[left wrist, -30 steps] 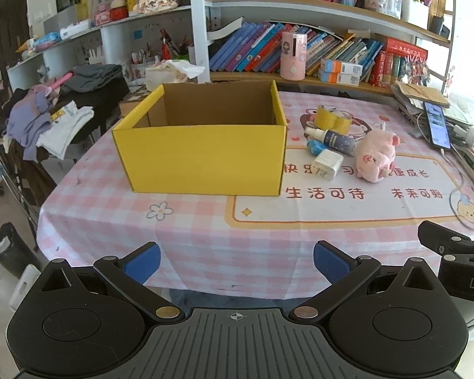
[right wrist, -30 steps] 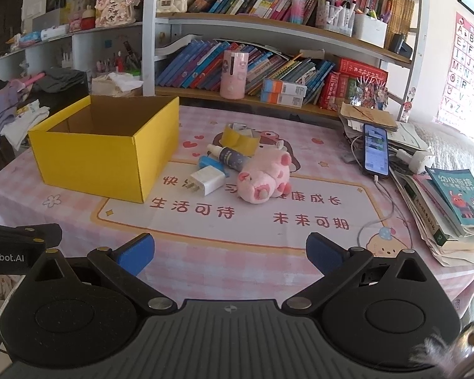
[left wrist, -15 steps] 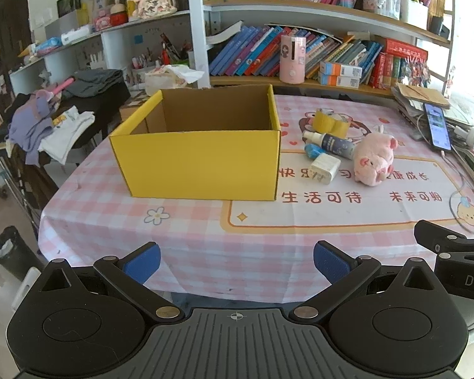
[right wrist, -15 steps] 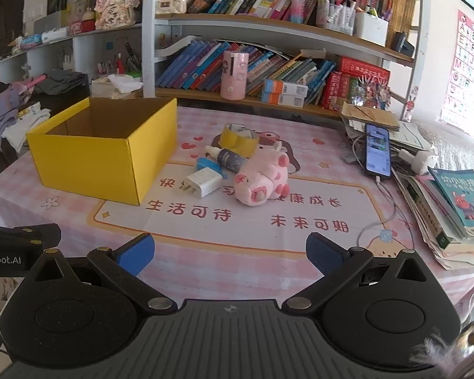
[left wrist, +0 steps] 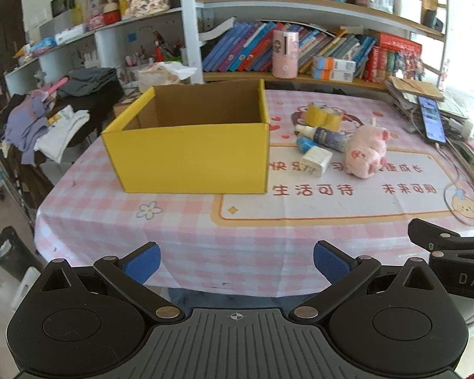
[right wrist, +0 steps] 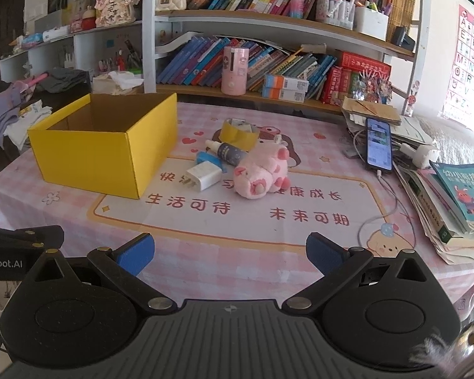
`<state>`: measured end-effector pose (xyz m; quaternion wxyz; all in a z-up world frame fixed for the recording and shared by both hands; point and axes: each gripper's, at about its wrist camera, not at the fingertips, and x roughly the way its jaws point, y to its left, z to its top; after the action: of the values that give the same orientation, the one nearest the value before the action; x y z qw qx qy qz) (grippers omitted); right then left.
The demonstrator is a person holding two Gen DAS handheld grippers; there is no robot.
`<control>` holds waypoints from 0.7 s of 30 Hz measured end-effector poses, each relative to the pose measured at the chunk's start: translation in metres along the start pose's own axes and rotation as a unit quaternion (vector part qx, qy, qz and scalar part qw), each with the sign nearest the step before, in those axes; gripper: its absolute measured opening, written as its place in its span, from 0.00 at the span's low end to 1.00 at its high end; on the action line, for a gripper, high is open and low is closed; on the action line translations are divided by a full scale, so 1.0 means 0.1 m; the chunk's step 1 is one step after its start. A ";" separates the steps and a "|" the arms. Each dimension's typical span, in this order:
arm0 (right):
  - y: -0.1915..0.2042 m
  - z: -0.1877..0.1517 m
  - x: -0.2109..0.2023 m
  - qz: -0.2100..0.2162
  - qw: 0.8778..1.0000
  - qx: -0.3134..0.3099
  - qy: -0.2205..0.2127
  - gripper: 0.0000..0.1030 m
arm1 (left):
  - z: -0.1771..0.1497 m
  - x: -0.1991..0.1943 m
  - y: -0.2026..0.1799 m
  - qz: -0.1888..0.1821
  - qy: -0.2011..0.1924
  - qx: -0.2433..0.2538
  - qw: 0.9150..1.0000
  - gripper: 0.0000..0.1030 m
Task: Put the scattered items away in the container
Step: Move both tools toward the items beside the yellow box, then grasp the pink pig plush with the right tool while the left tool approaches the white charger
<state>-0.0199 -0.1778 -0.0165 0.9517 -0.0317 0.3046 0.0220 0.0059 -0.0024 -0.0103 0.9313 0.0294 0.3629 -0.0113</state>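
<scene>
Left wrist view: the pink-checked tablecloth of the table drapes over the near edge, and a broad bare strip of cloth runs between that edge and the open yellow cardboard box, which stands toward the left side of the table. The left gripper hovers off the near edge, level, its blue-padded fingers spread wide apart with nothing between them; the box lies straight ahead, well apart.

In the right wrist view the right gripper hangs likewise over the near edge, spread wide and empty. Ahead of it, mid-table just right of the box, cluster a pink plush pig, a white plug charger, a dark spray bottle and a yellow tape roll. A phone and stacked books crowd the right edge.
</scene>
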 end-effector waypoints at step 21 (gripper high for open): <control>-0.80 -0.10 0.09 -0.086 0.995 0.052 0.025 1.00 | 0.20 0.30 -0.88 -0.107 0.001 0.078 0.991 1.00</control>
<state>-0.0138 -0.2583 -0.0264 0.9426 -0.0084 0.3249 -0.0766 0.0382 -0.0911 -0.0197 0.9192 0.0627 0.3631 -0.1388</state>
